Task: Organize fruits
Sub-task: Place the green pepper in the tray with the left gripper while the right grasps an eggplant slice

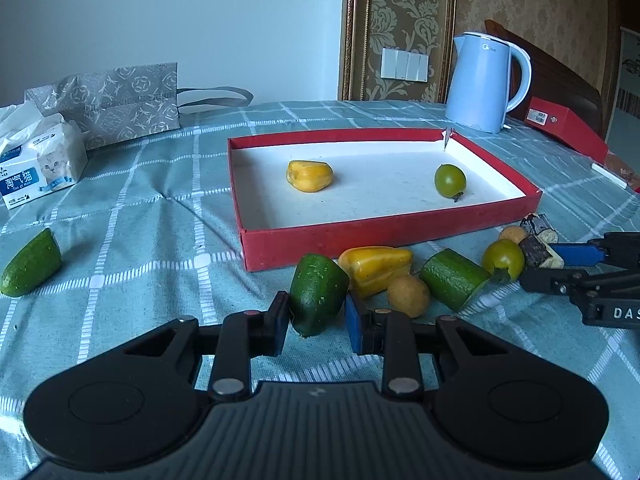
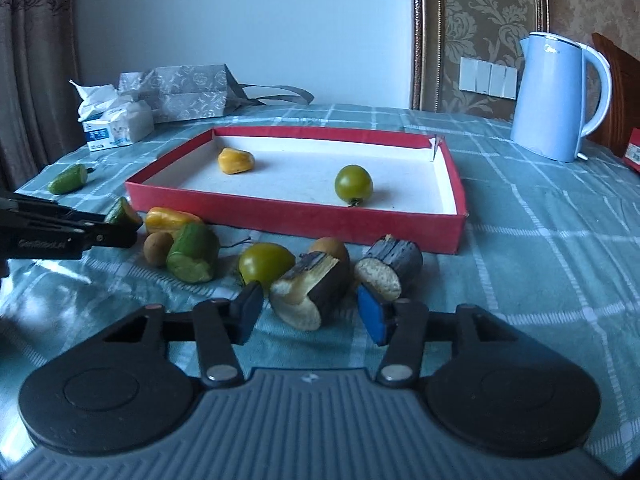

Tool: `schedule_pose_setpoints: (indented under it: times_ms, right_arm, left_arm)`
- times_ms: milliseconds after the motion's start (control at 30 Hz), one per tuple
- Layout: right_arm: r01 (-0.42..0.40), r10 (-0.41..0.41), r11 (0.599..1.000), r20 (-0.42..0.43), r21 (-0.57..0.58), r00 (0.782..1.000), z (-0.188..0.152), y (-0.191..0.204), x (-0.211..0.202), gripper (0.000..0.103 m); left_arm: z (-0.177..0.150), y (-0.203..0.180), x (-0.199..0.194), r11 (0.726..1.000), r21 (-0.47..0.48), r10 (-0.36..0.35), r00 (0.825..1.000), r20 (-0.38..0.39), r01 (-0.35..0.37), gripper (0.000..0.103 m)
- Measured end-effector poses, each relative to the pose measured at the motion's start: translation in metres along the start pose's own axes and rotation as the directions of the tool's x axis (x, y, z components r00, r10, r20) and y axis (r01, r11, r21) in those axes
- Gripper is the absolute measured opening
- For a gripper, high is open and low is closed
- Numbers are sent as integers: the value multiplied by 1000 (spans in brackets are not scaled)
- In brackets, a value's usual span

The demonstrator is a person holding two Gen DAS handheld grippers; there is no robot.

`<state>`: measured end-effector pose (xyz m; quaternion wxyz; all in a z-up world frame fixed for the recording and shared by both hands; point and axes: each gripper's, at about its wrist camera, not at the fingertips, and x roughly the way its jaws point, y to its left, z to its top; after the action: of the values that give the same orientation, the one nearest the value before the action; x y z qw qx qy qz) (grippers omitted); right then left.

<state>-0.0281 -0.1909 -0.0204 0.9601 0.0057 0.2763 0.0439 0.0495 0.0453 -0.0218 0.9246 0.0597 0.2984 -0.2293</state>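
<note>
Fruits [image 1: 376,270] on checked tablecloth [image 1: 152,208]; left jaws clamp cucumber chunk [image 1: 318,294], right jaws straddle sugarcane piece [image 2: 310,290], untouching.

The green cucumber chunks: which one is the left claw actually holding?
The cucumber chunk nearest the red box's front corner, clamped in the left claw. The other two lie free on the cloth.

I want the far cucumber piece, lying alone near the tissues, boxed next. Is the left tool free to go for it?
Probably not yet: the left tool is shut on another cucumber piece. The lone piece lies in the open, with nothing around it.
</note>
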Motion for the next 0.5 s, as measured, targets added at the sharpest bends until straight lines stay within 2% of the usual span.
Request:
schedule_pose_setpoints:
  times_ms: [33,300,500]
  right_arm:
    - [1,-1,1000,2,0,1000,1,1,1,41]
    - [1,-1,1000,14,25,1000,-2,-6,-6,40]
    - [-14,12,999,70,32,998,-4,-10,-19,40]
  left_arm:
    - [0,0,0,1000,-1,0,1000,0,0,29]
    - [-1,0,-1,1000,-4,-5,1000,7,5,29]
    - [2,1,-11,999,-30,-15,998,63,17,29]
